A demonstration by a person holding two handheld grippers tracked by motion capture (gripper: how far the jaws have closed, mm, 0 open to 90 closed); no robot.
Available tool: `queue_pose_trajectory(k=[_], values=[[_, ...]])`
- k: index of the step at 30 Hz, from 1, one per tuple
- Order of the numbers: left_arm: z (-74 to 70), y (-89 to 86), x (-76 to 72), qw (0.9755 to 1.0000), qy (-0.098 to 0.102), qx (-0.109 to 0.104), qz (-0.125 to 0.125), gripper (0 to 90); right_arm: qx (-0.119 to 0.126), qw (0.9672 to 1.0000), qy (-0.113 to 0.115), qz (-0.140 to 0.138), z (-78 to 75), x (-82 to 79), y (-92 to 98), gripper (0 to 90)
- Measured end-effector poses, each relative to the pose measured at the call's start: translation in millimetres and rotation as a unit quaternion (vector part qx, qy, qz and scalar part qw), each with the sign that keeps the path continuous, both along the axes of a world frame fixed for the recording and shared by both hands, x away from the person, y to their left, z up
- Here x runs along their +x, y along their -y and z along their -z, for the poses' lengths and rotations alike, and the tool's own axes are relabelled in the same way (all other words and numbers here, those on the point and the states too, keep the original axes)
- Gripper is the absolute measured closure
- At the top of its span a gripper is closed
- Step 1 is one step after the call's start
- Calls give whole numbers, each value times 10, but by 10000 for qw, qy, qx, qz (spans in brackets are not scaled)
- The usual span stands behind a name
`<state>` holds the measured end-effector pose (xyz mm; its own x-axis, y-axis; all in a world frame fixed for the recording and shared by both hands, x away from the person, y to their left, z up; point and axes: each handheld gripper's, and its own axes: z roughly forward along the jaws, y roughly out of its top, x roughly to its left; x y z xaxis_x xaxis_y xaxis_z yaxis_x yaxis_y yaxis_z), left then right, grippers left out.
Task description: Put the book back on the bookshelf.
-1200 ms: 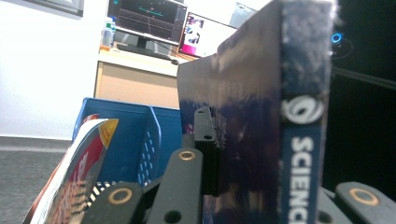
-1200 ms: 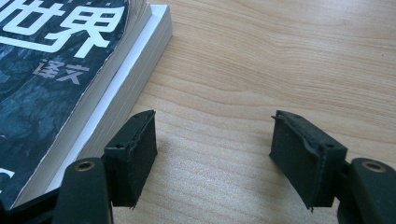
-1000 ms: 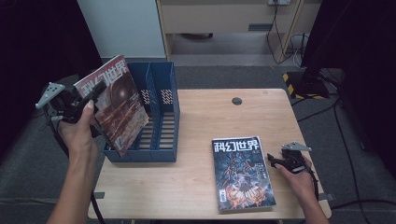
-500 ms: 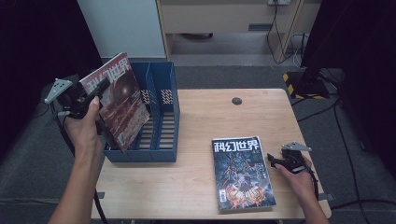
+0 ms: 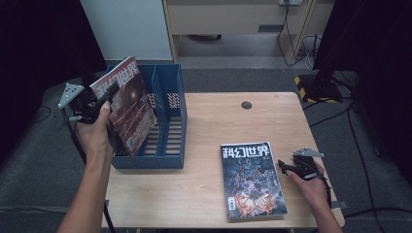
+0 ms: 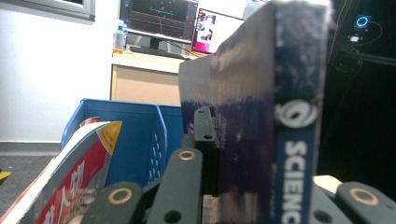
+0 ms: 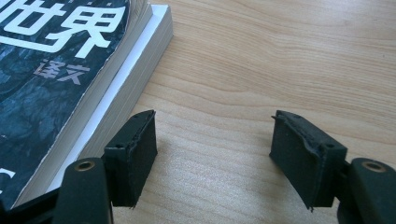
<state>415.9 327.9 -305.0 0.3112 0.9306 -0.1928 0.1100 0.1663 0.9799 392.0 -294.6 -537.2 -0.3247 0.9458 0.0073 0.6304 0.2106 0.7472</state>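
Left hand-held gripper (image 5: pixel 99 104) clamps the magazine (image 5: pixel 127 109) above the blue rack (image 5: pixel 170 124); misaligned lowering risks snagging a divider. Right hand-held gripper (image 7: pixel 212 156) released.

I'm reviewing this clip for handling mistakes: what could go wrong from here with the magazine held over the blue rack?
1. The left gripper pinches the red magazine near one edge, tilted above the blue rack; it might swing or slip.
2. Its lower corner could catch a divider rather than drop into a slot.
3. The right gripper rests open beside the dark magazine and might nudge it.
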Motion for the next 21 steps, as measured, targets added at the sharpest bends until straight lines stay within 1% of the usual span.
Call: queue_pose_trajectory(k=[1,4,8,14,17,21], values=[[14,3,10,10000,-21,32,-6,832,2,10000,1,-6,0,1,0,312],[53,11,30,10000,-7,28,7,832,4,10000,10,-6,2,2,-2,312],[84,22,66,9999,6,11,116,831,5,10000,8,-9,1,2,-3,312],[97,52,114,9999,68,-6,124,831,-8,10000,4,-26,1,3,-1,312],[130,57,143,9999,41,-35,109,831,-6,10000,0,-23,1,2,-2,312],[156,64,163,9999,91,14,79,830,-10,10000,5,-28,1,3,-1,312]])
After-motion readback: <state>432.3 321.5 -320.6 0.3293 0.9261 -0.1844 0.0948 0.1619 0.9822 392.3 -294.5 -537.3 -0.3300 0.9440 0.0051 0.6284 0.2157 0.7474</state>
